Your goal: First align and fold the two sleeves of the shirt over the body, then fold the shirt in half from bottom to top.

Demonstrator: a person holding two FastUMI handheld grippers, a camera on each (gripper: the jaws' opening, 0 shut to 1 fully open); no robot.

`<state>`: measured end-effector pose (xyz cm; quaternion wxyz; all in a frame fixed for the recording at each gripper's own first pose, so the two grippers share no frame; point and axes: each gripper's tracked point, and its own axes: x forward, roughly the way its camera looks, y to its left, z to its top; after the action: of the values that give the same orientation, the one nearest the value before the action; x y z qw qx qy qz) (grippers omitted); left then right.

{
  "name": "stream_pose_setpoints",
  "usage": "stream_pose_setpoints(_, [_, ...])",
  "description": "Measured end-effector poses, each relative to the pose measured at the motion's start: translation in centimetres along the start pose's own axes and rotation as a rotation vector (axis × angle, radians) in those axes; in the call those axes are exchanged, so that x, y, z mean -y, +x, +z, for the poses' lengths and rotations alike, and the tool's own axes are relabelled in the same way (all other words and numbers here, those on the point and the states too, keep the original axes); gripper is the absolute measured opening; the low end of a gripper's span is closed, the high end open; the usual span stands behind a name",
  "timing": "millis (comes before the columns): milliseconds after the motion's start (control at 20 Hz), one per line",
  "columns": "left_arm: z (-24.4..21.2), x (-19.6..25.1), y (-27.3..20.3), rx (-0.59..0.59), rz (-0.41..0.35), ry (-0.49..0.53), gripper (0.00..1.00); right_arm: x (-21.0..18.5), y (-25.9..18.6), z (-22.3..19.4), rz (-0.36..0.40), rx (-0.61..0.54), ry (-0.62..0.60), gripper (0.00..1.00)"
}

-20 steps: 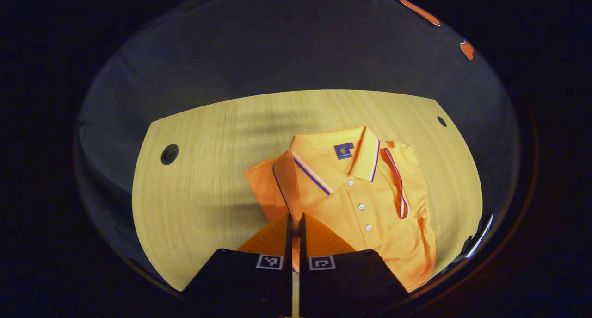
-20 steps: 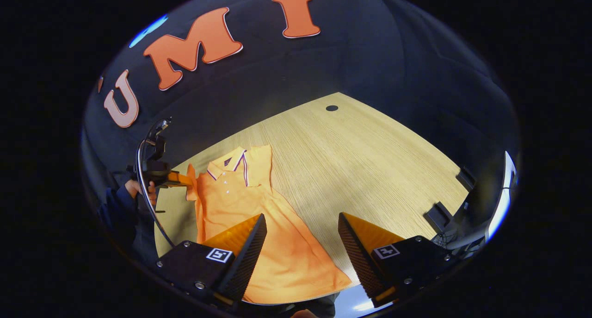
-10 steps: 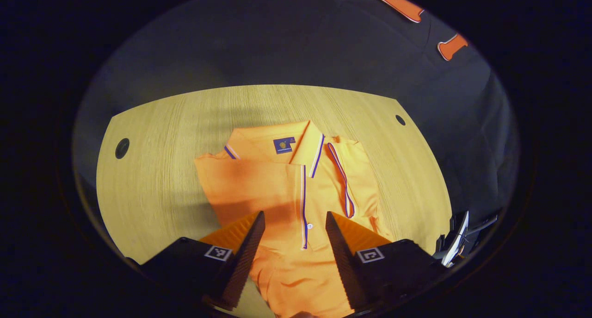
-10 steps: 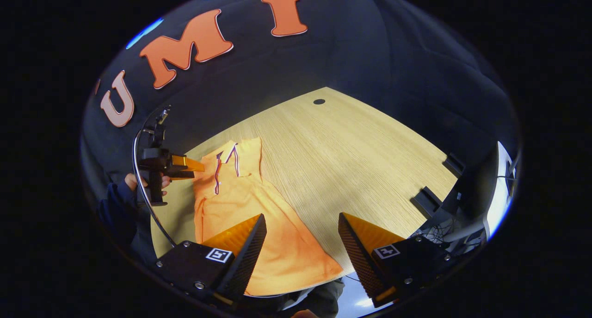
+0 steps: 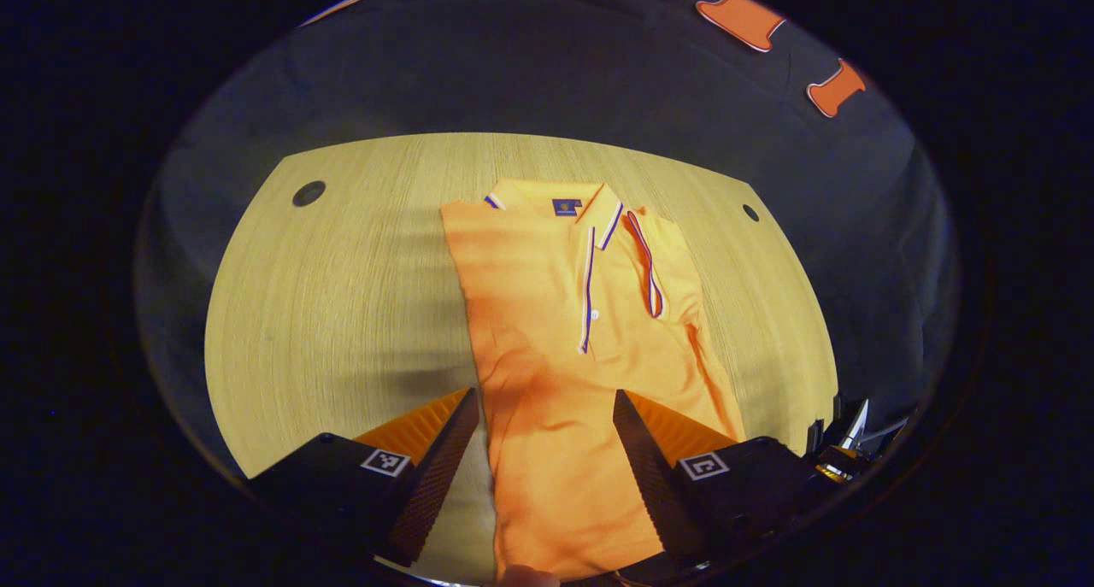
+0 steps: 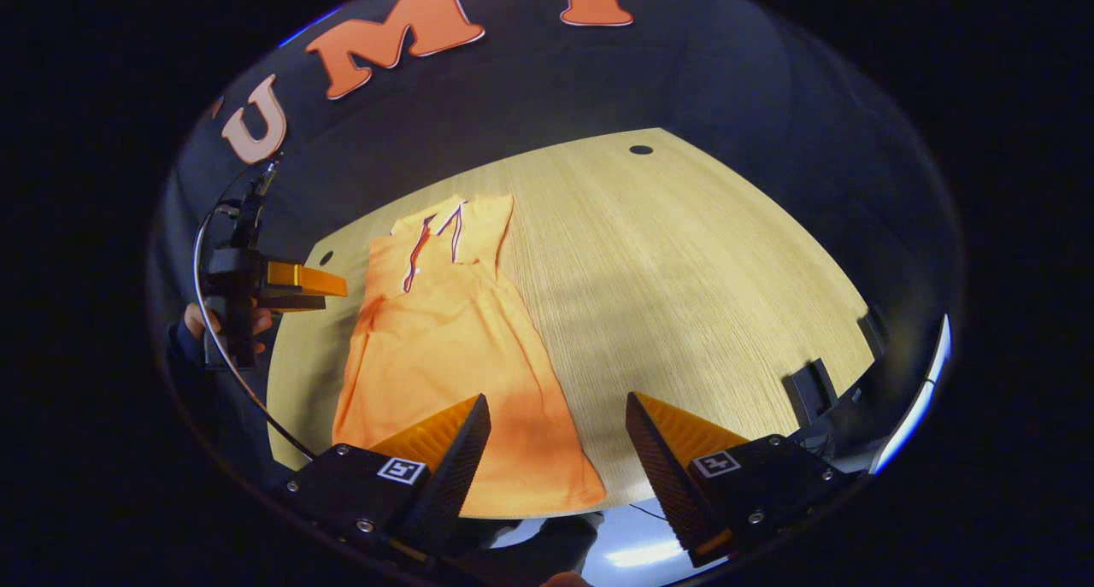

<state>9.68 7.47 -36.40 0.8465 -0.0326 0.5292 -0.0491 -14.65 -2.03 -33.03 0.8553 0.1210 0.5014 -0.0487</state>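
Observation:
An orange polo shirt lies flat on the wooden table, collar at the far end. Both sleeves are folded over its body, their striped cuffs running side by side near the collar. My left gripper hovers open above the shirt's lower part, holding nothing. In the right gripper view the shirt lies left of centre, hem near the table's front edge. My right gripper stands open above the hem's right corner, apart from the cloth. The left gripper is held by a hand at the shirt's left side.
Small round holes sit in the table's far corners. Dark brackets stand at the table's right edge. Bare wood spreads right of the shirt.
My left gripper was shut on the left sleeve, carried it over the body, opened and let it go. It has since pulled back toward the hem. The right gripper stayed open, shifting slightly.

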Motion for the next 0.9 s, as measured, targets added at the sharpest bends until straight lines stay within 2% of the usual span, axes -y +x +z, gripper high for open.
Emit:
stream_pose_setpoints(250, [-7.2, -0.2, -2.8, -0.033, 0.037, -0.017, 0.96, -0.1, 1.3, -2.3, 0.076, -0.073, -0.094, 0.98])
stream_pose_setpoints(400, [-11.2, -0.7, -4.1, -0.062, 0.075, -0.024, 0.98, -0.2, 1.7, -3.6, 0.112, -0.108, -0.152, 0.98])
stream_pose_setpoints(600, [-17.0, -1.0, -4.6, -0.115, 0.113, -0.032, 0.98, 0.2, 2.2, -5.8, 0.133, -0.162, -0.230, 0.98])
stream_pose_setpoints(900, [-23.8, -1.7, -5.6, -0.189, 0.173, -0.038, 0.98, 0.2, 2.9, -8.7, 0.154, -0.224, -0.275, 0.98])
